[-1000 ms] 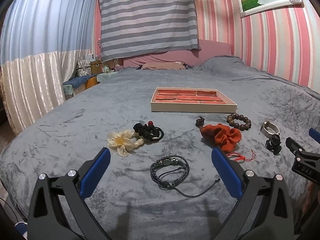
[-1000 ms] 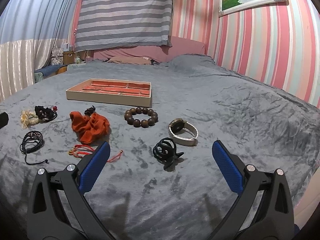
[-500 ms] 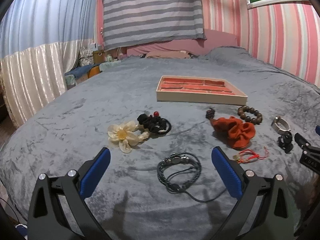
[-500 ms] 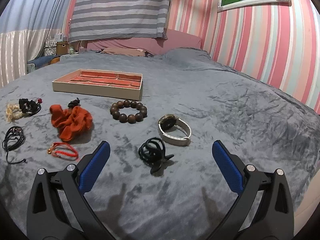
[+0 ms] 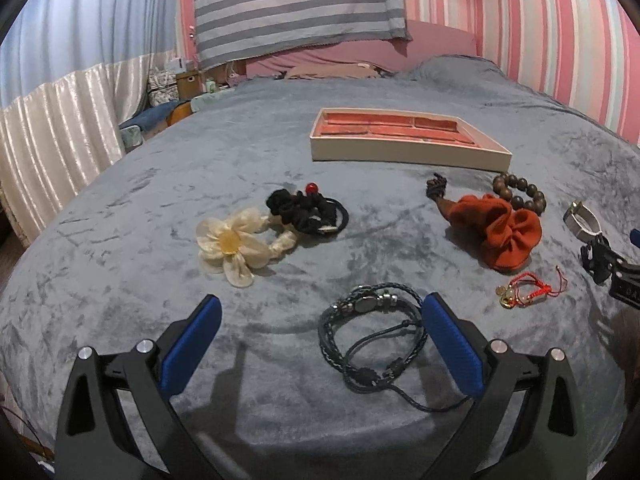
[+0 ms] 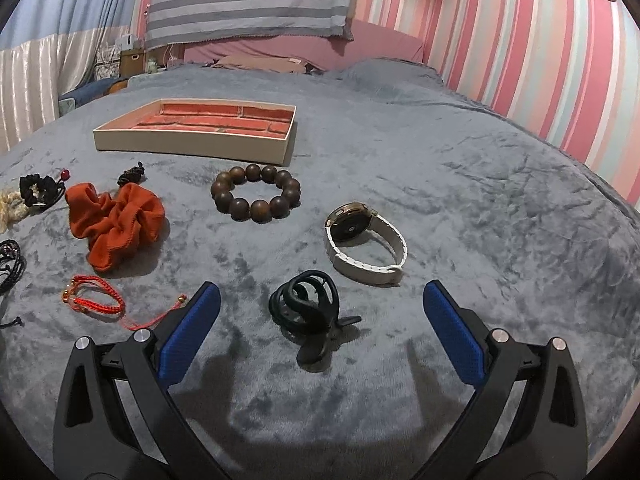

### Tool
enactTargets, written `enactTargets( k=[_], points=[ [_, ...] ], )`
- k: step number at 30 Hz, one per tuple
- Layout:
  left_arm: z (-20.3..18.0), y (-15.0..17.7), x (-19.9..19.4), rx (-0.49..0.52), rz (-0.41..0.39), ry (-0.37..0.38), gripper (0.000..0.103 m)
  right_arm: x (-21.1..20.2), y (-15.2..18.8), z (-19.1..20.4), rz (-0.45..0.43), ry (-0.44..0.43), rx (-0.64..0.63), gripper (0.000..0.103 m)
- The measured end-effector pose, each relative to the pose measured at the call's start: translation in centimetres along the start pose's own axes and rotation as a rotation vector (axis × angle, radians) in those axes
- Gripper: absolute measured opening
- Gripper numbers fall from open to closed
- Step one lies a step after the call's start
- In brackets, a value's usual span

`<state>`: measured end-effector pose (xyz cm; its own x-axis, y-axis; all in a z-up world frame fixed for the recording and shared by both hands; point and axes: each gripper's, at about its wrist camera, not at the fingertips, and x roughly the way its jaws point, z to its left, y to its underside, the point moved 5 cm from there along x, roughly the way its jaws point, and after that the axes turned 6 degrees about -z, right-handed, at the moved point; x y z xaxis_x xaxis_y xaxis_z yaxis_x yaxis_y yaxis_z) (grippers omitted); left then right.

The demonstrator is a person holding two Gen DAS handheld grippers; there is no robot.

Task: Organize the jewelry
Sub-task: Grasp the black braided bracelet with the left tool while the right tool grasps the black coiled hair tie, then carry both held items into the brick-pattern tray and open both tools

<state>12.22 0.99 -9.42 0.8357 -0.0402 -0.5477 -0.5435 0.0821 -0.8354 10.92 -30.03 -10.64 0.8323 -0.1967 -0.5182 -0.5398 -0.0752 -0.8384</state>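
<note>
A cream tray with red compartments (image 5: 408,156) (image 6: 192,145) lies on the grey blanket. My left gripper (image 5: 316,340) is open and empty, with a black braided bracelet (image 5: 372,332) between its fingers, nearer the right one. Beyond lie a cream flower tie (image 5: 232,244), a black hair tie (image 5: 308,212), an orange scrunchie (image 5: 500,232) and a red cord bracelet (image 5: 528,290). My right gripper (image 6: 320,328) is open and empty, just above a black claw clip (image 6: 310,312). A white-strap watch (image 6: 364,240) and a brown bead bracelet (image 6: 256,198) lie beyond it.
The grey blanket (image 6: 480,200) covers a wide bed. A pink headboard and striped cloth (image 5: 296,4) stand at the back. The bed's left edge drops off beside a white curtain (image 5: 52,132). The right gripper shows at the right edge of the left wrist view (image 5: 616,268).
Both grippers have moved forward and lower toward the blanket. The braided bracelet now sits between the left fingers, and the claw clip sits between the right fingers. Both stay open.
</note>
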Motion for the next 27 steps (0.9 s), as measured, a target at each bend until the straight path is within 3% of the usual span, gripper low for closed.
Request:
enactTargets(
  k=[2,6,13,20,27],
  points=[
    [0.0,0.1,0.4,-0.002,0.013,0.014,0.097,0.6,0.1,0.0,0.019,-0.013,0.004,0.093],
    [-0.3,0.4,1.4,-0.007,0.055,0.04,0.077,1.6,0.4,0.1,0.051,-0.032,0.009,0.085],
    [-0.6,1.2,3.3,-0.021,0.135,0.081,0.064,2.6,0.7,0.3,0.088,-0.062,0.014,0.072],
    [-1.1,1.2,4.1,-0.013,0.162,0.123,0.044,3.6,1.1,0.2,0.136,-0.102,0.038,0.042],
    [-1.7,1.0,4.1,0.005,0.165,0.157,0.021,3.0,0.8,0.3,0.115,-0.112,0.043,0.042]
  ],
)
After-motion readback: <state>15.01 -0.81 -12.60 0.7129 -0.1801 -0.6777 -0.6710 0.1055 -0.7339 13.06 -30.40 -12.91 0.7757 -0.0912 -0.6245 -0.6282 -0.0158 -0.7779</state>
